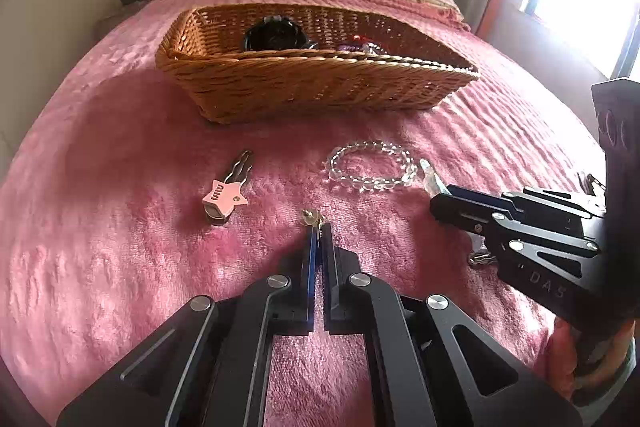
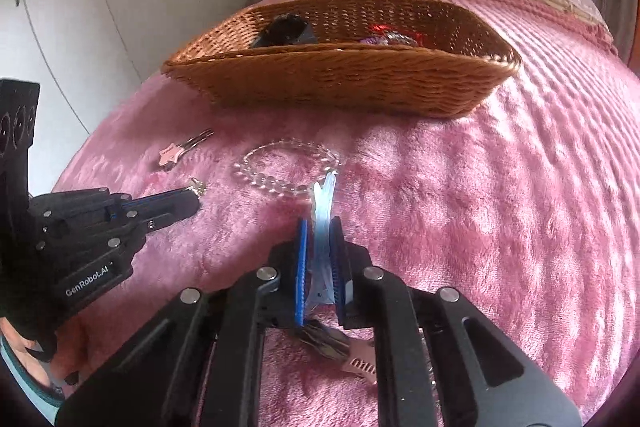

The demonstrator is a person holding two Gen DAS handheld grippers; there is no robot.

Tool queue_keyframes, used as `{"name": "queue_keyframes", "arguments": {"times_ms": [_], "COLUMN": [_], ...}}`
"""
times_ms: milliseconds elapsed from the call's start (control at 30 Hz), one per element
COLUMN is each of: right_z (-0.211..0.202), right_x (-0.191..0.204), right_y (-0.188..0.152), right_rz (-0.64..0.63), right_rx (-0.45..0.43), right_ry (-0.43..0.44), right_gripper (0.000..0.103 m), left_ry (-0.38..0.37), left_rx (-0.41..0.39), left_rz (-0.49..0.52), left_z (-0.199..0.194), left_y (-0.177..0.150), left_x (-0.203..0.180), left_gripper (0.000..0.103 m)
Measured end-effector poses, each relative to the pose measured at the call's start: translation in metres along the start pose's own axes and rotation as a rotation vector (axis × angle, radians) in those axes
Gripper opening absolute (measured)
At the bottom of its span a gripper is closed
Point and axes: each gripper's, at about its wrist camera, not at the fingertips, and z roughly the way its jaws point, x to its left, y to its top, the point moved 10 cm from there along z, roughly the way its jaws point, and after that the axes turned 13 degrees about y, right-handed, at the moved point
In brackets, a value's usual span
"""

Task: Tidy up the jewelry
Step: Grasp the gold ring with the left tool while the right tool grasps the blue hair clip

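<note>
In the left wrist view, the left gripper [image 1: 319, 227] reaches low over the pink blanket [image 1: 120, 247] with its jaws drawn narrow, pinching a small gold earring [image 1: 311, 217] at the very tips. Just to its left lies a pink star hair clip [image 1: 224, 197], its metal prongs pointing toward the wicker basket [image 1: 304, 87] that sits farther up the bed. Inside the basket show a dark round item [image 1: 276, 35] and some red and purple pieces [image 1: 362, 45] near the right side. A clear bead bracelet [image 1: 370, 167] lies on the blanket between the basket and the grippers. The right gripper [image 1: 438, 193] enters from the right, its tip just beside the bracelet's right end with a pale translucent piece [image 1: 430, 173] sticking out of it. In the right wrist view, the right gripper [image 2: 320, 227] is closed to a narrow gap on a pale blue translucent clip [image 2: 324, 219], whose far end reaches up to the bead bracelet [image 2: 286, 167]. The left gripper [image 2: 196, 201] comes in from the left, the gold earring [image 2: 197, 185] at its tip. The star clip [image 2: 172, 153] lies beyond it, and another pink clip [image 2: 356, 359] lies on the blanket beneath the right gripper. The basket [image 2: 340, 83] stands behind.
</note>
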Motion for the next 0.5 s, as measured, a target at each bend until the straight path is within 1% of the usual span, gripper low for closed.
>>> {"name": "queue_keyframes", "arguments": {"times_ms": [133, 200, 367, 500], "right_z": [-0.006, -0.015, -0.03, -0.044], "right_x": [0.002, 0.001, -0.001, 0.003], "right_y": [0.001, 0.004, 0.01, 0.013], "right_rz": [0.003, 0.012, 0.018, 0.014], "right_rx": [-0.027, -0.065, -0.128, -0.189], "right_ry": [0.02, 0.046, 0.075, 0.114], "right_gripper": [0.009, 0.009, 0.009, 0.009], "left_ry": [-0.013, -0.018, -0.062, -0.09], "left_rx": [-0.034, -0.05, -0.137, -0.171], "left_rz": [0.005, -0.001, -0.027, -0.051], "left_z": [-0.008, -0.012, -0.033, -0.041], "left_y": [0.001, 0.002, 0.009, 0.013], "left_x": [-0.002, -0.001, 0.002, 0.003], "left_gripper": [0.0, 0.0, 0.0, 0.0]}}
